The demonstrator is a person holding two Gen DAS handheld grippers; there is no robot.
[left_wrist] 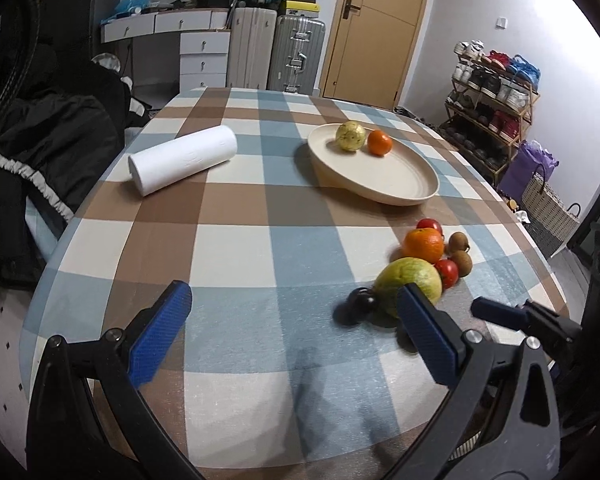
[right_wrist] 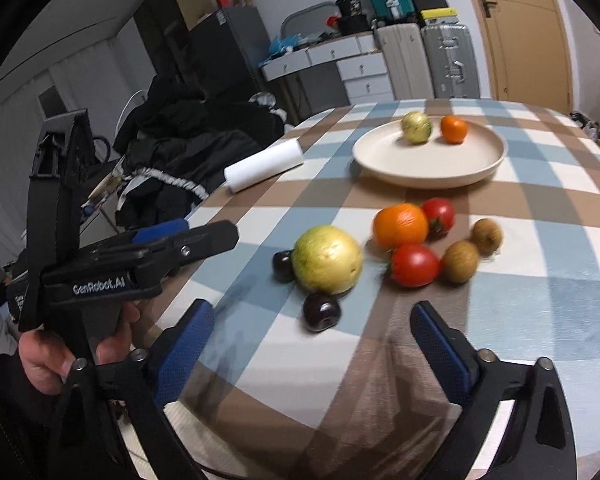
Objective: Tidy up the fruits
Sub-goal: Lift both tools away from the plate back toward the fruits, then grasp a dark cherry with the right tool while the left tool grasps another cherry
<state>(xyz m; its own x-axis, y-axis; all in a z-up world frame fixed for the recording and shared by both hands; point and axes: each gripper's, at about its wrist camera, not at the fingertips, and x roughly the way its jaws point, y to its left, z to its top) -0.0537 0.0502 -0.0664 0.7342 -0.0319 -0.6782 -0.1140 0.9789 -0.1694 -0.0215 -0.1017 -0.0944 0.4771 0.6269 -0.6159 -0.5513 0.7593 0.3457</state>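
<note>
Two fruits, a yellow-green one and a small orange, sit at 12 o'clock on the cream plate. The loose fruit pile lies on the checked counter at the plate's 6 o'clock. Both the left gripper and the right gripper have fingers apart, holding nothing.

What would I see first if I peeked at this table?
A bright heap of fruit on the checked tablecloth: a big yellow-green round fruit, a large orange, red tomatoes and dark plums. Farther back, a cream round plate holds a small orange and a speckled yellow fruit. A white paper roll lies left.
</note>
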